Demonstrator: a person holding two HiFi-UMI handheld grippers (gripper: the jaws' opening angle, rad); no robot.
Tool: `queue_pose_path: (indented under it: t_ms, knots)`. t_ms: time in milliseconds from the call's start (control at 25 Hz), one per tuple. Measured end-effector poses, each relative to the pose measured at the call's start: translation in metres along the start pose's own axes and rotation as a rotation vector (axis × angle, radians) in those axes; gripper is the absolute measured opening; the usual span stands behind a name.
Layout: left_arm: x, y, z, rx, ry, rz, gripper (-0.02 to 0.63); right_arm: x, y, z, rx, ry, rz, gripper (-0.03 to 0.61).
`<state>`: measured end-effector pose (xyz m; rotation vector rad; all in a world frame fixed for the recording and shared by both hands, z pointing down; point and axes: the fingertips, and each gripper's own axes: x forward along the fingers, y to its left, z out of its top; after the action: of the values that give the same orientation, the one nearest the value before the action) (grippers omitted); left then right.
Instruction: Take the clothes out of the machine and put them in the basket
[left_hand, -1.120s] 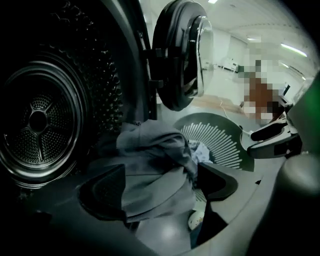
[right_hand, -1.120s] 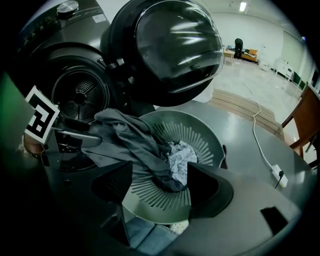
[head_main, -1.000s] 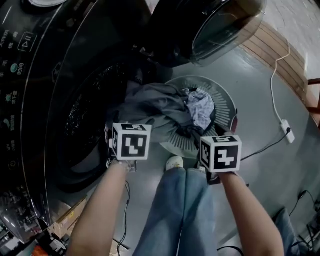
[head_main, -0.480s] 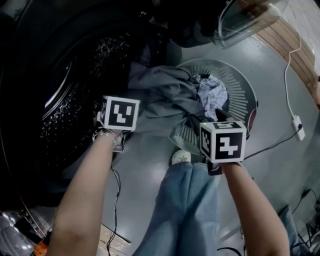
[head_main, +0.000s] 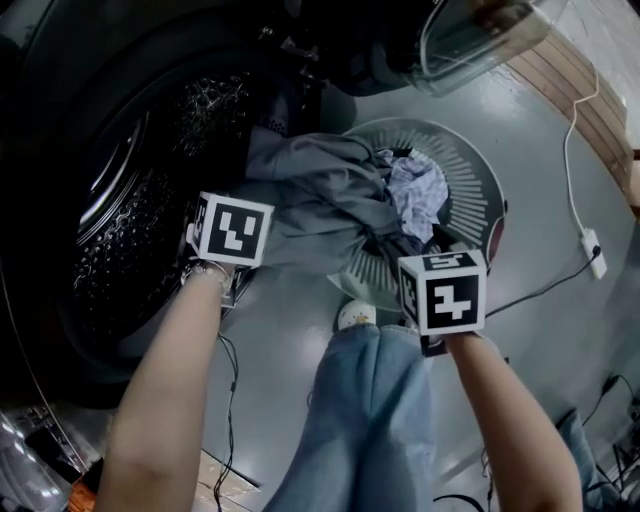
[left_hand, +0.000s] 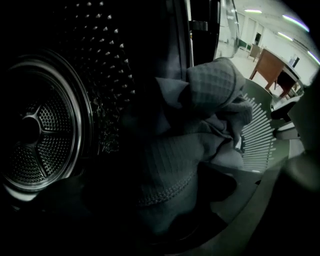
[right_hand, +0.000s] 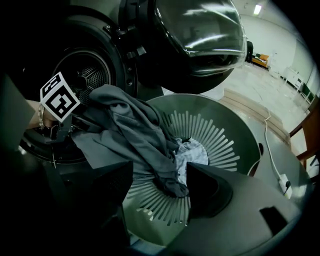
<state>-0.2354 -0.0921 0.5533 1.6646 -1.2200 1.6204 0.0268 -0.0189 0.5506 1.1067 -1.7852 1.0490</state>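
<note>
A large grey garment (head_main: 320, 205) drapes from the mouth of the machine's drum (head_main: 130, 220) over the rim of the round slotted basket (head_main: 480, 185). Its dark end hangs inside the basket (right_hand: 172, 182). A pale patterned cloth (head_main: 415, 190) lies in the basket. My left gripper (head_main: 232, 235) is at the drum's lip by the garment's near edge. Its jaws have just been closing; grey ribbed cloth (left_hand: 170, 165) fills the dark space in front of them, and the grip itself is hidden. My right gripper (right_hand: 160, 192) hangs open over the basket's near rim, touching nothing.
The machine's round glass door (head_main: 470, 35) stands open above the basket. The person's jeans-clad legs (head_main: 370, 420) and a pale shoe (head_main: 352, 316) are just behind the basket. A white cable and power strip (head_main: 590, 250) lie on the grey floor at the right.
The left gripper has shifted left toward the drum's mouth and lower. The right gripper has sunk slightly toward the basket. The grey garment still spans drum and basket.
</note>
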Motion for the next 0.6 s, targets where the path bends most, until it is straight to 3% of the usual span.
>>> queue_pose_path:
  t_ms: [80,120,160,280,600]
  knots:
    - [-0.013,-0.005,0.001,0.042,-0.013,0.048,0.314,-0.011,0.000,-0.003,-0.020,0.014,0.001,0.327]
    - [-0.022,-0.011,0.005,0.062,-0.039,0.061,0.197,-0.018,0.001,-0.003,-0.022,0.014,0.003,0.322]
    - [-0.032,-0.019,0.010,0.077,-0.067,0.063,0.131,-0.024,0.001,-0.003,-0.021,0.009,0.006,0.316]
    - [-0.055,-0.043,0.022,0.083,-0.115,0.027,0.120,-0.043,0.002,0.001,-0.010,-0.008,0.016,0.308]
    - [-0.116,-0.130,0.059,-0.029,-0.233,-0.217,0.117,-0.089,-0.017,-0.004,0.020,-0.029,-0.005,0.301]
